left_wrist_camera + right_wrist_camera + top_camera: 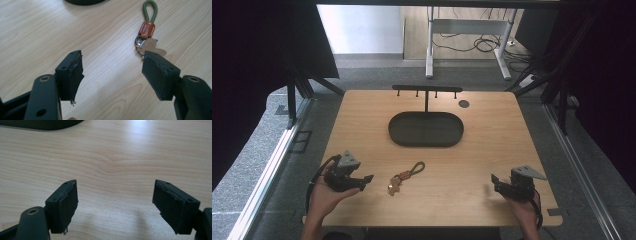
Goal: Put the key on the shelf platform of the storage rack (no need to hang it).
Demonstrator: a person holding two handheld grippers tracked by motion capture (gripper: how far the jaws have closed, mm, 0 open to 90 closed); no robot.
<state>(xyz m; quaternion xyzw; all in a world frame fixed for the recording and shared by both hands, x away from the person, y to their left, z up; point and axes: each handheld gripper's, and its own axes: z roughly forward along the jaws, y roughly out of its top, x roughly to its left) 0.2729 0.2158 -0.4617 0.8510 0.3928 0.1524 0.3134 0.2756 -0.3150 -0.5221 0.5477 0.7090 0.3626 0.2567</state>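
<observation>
Apparently pre-grasp: keychain [405, 176] lying on counter [492, 145] near left hand-held gripper [366, 181], both spread, right hand-held gripper [495, 182] well apart. Next, probably: close in, pinch green loop.
</observation>
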